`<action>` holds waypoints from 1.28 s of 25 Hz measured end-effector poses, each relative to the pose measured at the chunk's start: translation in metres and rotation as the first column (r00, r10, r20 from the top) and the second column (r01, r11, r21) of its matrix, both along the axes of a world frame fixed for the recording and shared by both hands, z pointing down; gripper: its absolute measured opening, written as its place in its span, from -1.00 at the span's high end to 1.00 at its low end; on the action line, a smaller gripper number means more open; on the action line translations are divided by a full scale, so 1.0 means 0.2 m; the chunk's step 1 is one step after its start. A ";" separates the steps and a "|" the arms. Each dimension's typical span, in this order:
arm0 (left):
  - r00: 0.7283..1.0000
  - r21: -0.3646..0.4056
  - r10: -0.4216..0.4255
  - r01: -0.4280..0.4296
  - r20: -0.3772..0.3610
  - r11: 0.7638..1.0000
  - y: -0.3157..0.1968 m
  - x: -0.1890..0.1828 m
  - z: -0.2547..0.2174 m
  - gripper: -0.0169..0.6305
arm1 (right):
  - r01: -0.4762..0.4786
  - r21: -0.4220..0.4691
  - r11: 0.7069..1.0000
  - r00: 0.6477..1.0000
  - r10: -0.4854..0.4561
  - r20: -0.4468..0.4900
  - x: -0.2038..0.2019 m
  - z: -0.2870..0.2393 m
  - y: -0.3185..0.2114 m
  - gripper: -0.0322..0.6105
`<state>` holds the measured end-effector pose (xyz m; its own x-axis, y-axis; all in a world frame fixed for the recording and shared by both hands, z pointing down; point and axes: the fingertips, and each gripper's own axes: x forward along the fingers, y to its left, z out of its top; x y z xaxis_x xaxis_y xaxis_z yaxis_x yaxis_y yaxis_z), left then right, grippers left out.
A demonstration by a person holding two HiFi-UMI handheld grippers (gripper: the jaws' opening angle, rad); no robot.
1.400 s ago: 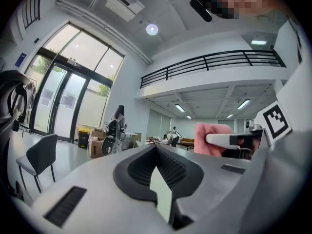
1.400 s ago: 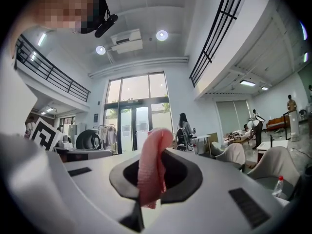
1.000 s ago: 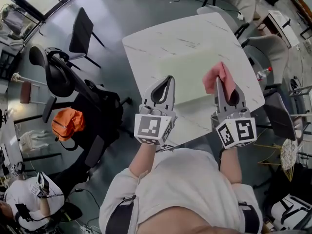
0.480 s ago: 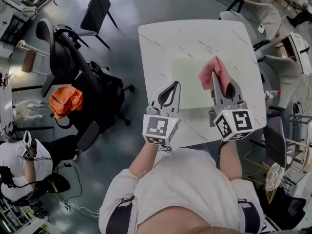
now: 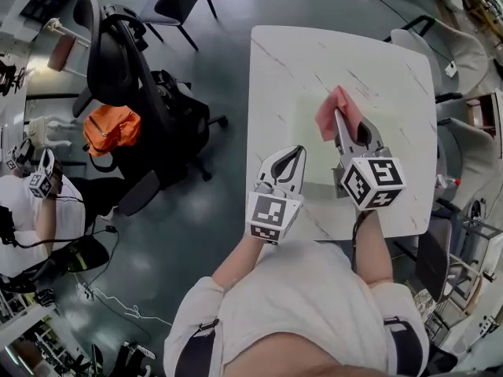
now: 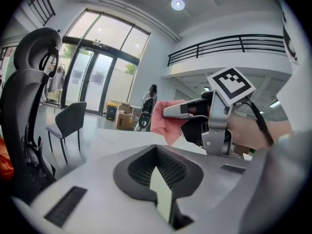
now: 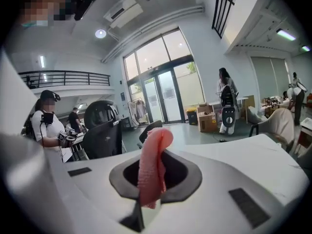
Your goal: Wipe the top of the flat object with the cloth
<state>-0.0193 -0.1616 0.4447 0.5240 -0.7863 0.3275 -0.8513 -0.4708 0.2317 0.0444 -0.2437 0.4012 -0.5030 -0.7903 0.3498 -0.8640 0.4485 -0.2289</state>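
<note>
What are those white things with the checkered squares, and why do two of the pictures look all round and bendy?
A person is holding two hand tools called grippers, one in each hand. The cubes with the black-and-white squares are part of those tools.

The picture from above comes from a camera on the person's head, looking down. The two round pictures come from little cameras riding on the grippers. Each one looks along that gripper's own jaws, and the wide lens bends everything.

The left gripper has its jaws together with nothing between them. The right gripper has its jaws pinching a pink cloth and holds it over the white table. A pale flat sheet lies on the table. That is the thing to be wiped.
</note>
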 end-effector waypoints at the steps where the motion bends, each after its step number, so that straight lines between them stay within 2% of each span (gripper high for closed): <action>1: 1.000 -0.011 -0.004 0.004 0.001 1.000 0.01 0.00 0.02 0.91 | 0.012 -0.023 1.000 1.000 -0.012 -0.003 -0.02 0.04 -0.01 0.80; 9: 1.000 -0.085 -0.028 0.028 -0.003 0.996 0.03 0.02 0.17 0.91 | 0.083 -0.196 0.977 0.995 -0.092 -0.038 -0.13 0.36 -0.10 0.80; 14: 0.999 -0.132 -0.039 0.041 0.013 0.990 0.05 0.03 0.27 0.91 | 0.111 -0.272 0.956 0.986 -0.140 -0.088 -0.17 0.51 -0.14 0.80; 21: 0.998 -0.197 -0.050 0.055 0.029 0.979 0.06 0.01 0.41 0.91 | 0.110 -0.356 0.928 0.969 -0.180 -0.170 -0.22 0.67 -0.18 0.80; 27: 0.998 -0.263 -0.016 0.030 0.055 0.964 0.09 0.02 0.52 0.91 | 0.076 -0.405 0.911 0.946 -0.194 -0.258 -0.23 0.77 -0.20 0.80; 32: 0.998 -0.281 -0.006 0.025 0.069 0.959 0.10 0.04 0.55 0.91 | 0.074 -0.426 0.902 0.946 -0.199 -0.257 -0.24 0.78 -0.21 0.80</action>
